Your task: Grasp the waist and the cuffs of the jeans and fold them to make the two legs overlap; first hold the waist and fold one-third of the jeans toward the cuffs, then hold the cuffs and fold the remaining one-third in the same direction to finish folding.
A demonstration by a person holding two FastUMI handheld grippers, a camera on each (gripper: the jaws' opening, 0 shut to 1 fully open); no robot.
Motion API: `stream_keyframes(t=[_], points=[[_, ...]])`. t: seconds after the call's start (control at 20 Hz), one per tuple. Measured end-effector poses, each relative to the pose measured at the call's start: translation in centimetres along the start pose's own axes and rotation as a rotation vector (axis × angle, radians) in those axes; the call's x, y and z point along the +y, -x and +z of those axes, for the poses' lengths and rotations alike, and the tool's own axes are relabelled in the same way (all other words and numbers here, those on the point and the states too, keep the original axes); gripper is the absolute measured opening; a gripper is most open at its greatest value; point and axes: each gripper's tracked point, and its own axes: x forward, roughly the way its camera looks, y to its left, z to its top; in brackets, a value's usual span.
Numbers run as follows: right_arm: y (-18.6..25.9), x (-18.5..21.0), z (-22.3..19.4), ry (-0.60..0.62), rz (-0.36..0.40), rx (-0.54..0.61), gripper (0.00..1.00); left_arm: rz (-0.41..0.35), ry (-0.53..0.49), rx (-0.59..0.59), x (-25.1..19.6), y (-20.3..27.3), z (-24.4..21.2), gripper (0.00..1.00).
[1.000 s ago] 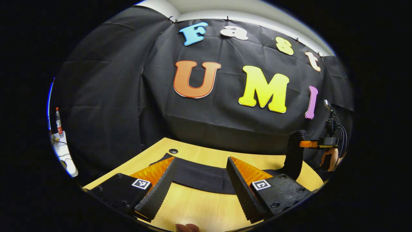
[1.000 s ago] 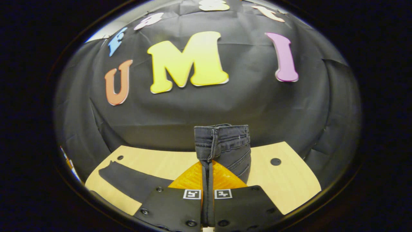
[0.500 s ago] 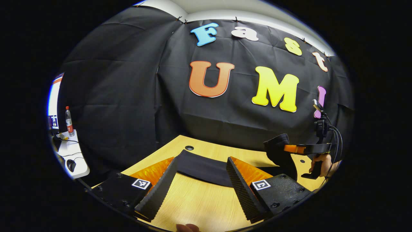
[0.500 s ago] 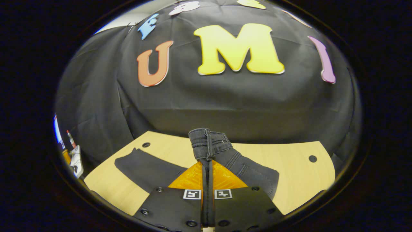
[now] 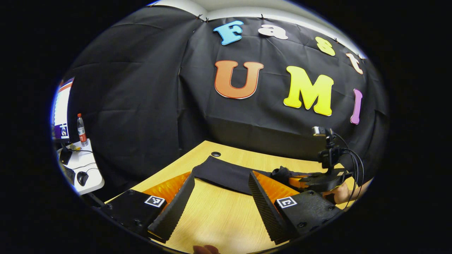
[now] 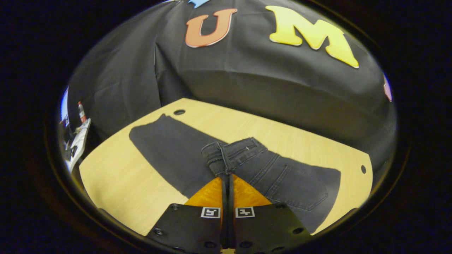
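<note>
One pair of jeans (image 6: pixel 247 169), dark, on one wooden table (image 6: pixel 116 183). Two grippers: left gripper (image 5: pixel 219 201) near, right gripper (image 6: pixel 227 176) seen also at far right in the left gripper view. Table holes: two counted in the right gripper view, one far left (image 6: pixel 179 112), one right (image 6: pixel 363 169). Far left on one white side desk (image 5: pixel 88 176): one bottle (image 5: pixel 81 129), one mouse (image 5: pixel 82 178). One hand (image 5: pixel 340 193).

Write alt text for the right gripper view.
The right gripper, shut on the waist of dark jeans, lays it over the legs on a wooden table. The cuff end lies flat toward the far left corner.
</note>
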Motion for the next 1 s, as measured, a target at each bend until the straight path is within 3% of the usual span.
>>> stream_keyframes(t=[0.2,0.3,0.4,0.45,0.5,0.6,0.8,1.0], points=[[-1.2,0.5,-1.9,0.054,0.008,0.048,0.01,-0.006,0.013,-0.003,-0.3,-0.3,0.1,0.99],[-1.4,1.3,-2.6,0.07,0.048,0.083,0.02,-0.013,0.012,-0.002,-0.6,-0.6,0.1,0.99],[-0.8,1.3,-2.5,0.068,0.086,0.101,0.19,-0.036,0.046,0.018,-0.9,-1.0,-0.3,0.99],[0.1,2.5,-2.2,0.031,0.162,0.103,0.25,-0.054,0.081,0.03,-1.3,-1.5,-0.7,0.99],[1.3,3.4,-1.9,-0.005,0.226,0.113,0.5,-0.071,0.126,0.041,-1.5,-1.9,-0.9,0.99],[3.0,2.3,-1.0,0.02,0.207,0.071,1.0,-0.106,0.244,0.064,-1.8,-3.3,-1.9,0.99],[10.3,-1.7,4.0,-0.024,0.191,-0.132,1.0,-0.108,0.56,0.108,0.2,-8.0,-3.8,0.99],[19.3,-8.4,8.1,-0.035,0.095,-0.343,1.0,-0.076,0.755,0.152,3.2,-11.6,-6.2,0.99]])
